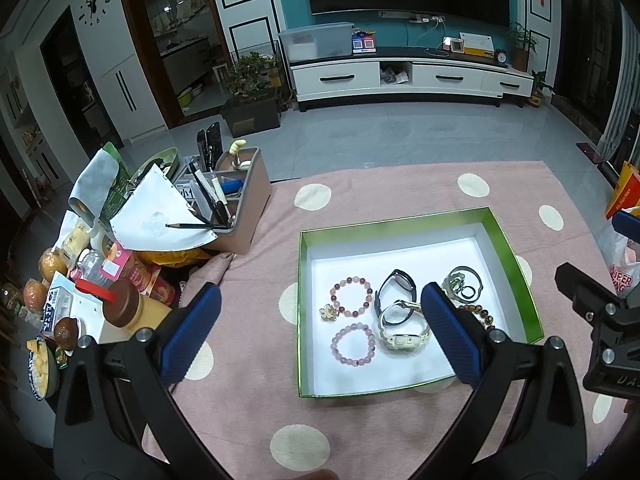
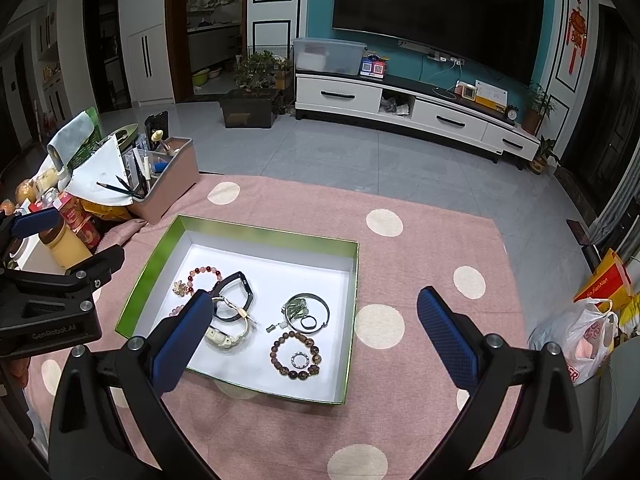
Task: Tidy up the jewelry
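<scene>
A shallow box with a green rim (image 1: pixel 400 220) and white floor sits on the pink dotted cloth. Inside lie a pink bead bracelet (image 1: pixel 351 280) with a gold flower charm (image 1: pixel 329 312), a lilac bead bracelet (image 1: pixel 334 344), a black band (image 1: pixel 396 280), a cream watch (image 1: pixel 404 338), a green bangle (image 2: pixel 320 302) and a brown bead bracelet (image 2: pixel 277 350). My left gripper (image 1: pixel 320 294) hovers open above the box's left half, holding nothing. Over the box's right edge (image 2: pixel 352 280), my right gripper (image 2: pixel 316 298) is also open and holds nothing.
A brown desk caddy (image 1: pixel 248 200) with pens and a paper sheet stands left of the box. Bottles, snacks and a bowl crowd the table's left edge (image 1: pixel 80 300). A plastic bag (image 2: pixel 580 336) and a red-yellow bag lie at the right. A TV stand (image 2: pixel 400 104) lines the far wall.
</scene>
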Tool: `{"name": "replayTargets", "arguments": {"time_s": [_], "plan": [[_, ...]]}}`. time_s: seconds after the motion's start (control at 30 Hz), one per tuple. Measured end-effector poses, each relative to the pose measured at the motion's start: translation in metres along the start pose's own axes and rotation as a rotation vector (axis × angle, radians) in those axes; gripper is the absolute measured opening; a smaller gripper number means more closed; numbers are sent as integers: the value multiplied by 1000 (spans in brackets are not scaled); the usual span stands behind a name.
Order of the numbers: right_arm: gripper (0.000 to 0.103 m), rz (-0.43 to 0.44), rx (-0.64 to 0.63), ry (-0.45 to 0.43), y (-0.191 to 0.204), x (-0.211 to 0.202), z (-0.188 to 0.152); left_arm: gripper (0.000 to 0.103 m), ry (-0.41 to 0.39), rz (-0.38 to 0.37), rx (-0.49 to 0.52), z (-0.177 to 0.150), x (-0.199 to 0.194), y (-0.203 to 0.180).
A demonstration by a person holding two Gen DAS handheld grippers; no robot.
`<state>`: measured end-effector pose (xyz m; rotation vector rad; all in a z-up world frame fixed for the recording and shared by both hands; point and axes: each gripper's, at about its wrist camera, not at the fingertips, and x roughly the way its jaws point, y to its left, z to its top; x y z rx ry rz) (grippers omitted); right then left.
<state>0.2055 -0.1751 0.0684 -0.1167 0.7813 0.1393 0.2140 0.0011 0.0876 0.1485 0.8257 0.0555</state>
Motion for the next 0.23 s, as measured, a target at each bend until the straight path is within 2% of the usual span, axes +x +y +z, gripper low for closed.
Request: {"name": "replayTargets", "arguments": {"time_s": [0.23], "plan": [[102,-1,-2,-8,1,-4,1,101,-1,7,-2,1,-3,0]]}}
